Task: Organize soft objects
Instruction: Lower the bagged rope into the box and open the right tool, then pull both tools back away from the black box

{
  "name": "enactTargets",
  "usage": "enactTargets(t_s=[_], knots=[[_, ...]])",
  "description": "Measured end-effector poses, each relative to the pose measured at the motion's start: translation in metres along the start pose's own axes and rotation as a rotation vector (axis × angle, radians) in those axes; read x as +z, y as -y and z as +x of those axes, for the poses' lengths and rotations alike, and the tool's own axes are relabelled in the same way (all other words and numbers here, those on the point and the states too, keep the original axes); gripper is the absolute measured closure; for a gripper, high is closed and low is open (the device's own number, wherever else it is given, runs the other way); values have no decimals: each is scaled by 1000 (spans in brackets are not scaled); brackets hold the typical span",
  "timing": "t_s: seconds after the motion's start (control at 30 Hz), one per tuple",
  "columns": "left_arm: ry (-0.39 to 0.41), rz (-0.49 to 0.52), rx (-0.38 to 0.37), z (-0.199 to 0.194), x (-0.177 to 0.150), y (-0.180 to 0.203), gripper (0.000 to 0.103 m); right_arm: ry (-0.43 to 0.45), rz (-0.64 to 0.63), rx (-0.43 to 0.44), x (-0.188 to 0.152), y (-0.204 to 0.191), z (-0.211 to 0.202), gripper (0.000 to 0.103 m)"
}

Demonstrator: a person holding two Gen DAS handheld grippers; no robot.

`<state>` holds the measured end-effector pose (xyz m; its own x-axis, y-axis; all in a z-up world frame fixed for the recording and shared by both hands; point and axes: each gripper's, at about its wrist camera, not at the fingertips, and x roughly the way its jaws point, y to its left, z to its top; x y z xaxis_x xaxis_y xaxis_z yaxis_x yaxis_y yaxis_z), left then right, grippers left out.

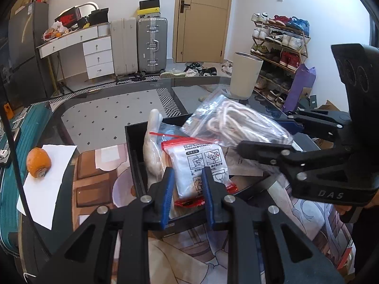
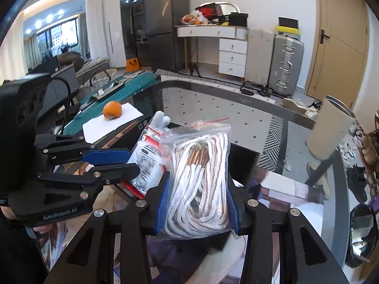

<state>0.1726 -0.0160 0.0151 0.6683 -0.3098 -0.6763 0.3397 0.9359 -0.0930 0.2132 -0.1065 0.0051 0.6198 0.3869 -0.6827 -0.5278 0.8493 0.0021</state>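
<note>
A black bin (image 1: 135,156) stands on the glass table. My left gripper (image 1: 187,194) is shut on a white printed pouch (image 1: 201,165) with a red zip strip, held over the bin. A bagged white glove (image 1: 151,142) leans in the bin's left side. My right gripper (image 2: 196,201) is shut on a clear zip bag of white rope (image 2: 199,179), held above the bin; this bag also shows in the left wrist view (image 1: 236,123). The left gripper appears in the right wrist view (image 2: 113,163) beside the pouch (image 2: 146,165).
An orange (image 1: 38,162) lies on white paper (image 1: 47,184) at the table's left. A beige cup (image 1: 246,75) stands at the far right edge. A teal suitcase (image 1: 9,165) lies left. A shoe rack (image 1: 279,47) and suitcases (image 1: 151,45) stand beyond.
</note>
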Motion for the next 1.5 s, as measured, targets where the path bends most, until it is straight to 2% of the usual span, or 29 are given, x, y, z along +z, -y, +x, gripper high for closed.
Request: enactTargets(t_s=[0.33, 0.43, 0.53, 0.6, 0.63, 0.67, 0.73, 0.83, 0.9, 1.0, 1.03, 1.07, 1.13, 1.23, 1.27, 1.3, 1.37, 1.5], knots=[[-4, -14, -2, -1, 1, -1, 80, -43, -25, -3, 11, 0, 23, 60], [-9, -17, -1, -3, 2, -1, 78, -42, -30, -3, 12, -2, 21, 41], [-13, -18, 6, -8, 2, -3, 76, -17, -26, -15, 8, -4, 10, 33], [-11, -16, 14, -12, 1, -3, 69, 2, -12, -15, 5, -2, 0, 29], [-4, -18, 18, -16, 0, -3, 59, 11, -10, -23, 3, -2, -5, 26], [4, -22, 18, -19, -1, -4, 53, 22, -7, -28, 0, 0, -12, 22], [15, -33, 18, -26, -3, -6, 51, 45, 9, -40, -4, 4, -26, 18], [40, -40, 20, -38, -10, -8, 50, 83, 35, -105, -13, 2, -45, 7], [48, -45, 29, -42, -15, -10, 50, 116, 93, -127, -19, -4, -54, 6], [47, -38, 51, -45, -24, -10, 45, 133, 106, -144, -27, -20, -58, 5], [52, -32, 59, -48, -28, -9, 39, 142, 104, -158, -29, -24, -58, 2], [57, -28, 66, -50, -31, -8, 26, 148, 112, -167, -32, -27, -58, 1], [79, -23, 92, -55, -36, -9, 15, 156, 121, -142, -37, -31, -58, 1], [116, -25, 123, -65, -43, -8, 13, 154, 100, -132, -43, -37, -56, 1], [125, -36, 129, -68, -47, -8, 5, 159, 94, -136, -46, -38, -59, 1], [135, -48, 139, -70, -50, -9, 0, 167, 93, -135, -50, -38, -62, 1], [170, -69, 152, -75, -56, -7, 0, 185, 97, -122, -54, -39, -66, 1], [191, -59, 196, -77, -68, 0, 0, 212, 78, -123, -64, -45, -72, 1]])
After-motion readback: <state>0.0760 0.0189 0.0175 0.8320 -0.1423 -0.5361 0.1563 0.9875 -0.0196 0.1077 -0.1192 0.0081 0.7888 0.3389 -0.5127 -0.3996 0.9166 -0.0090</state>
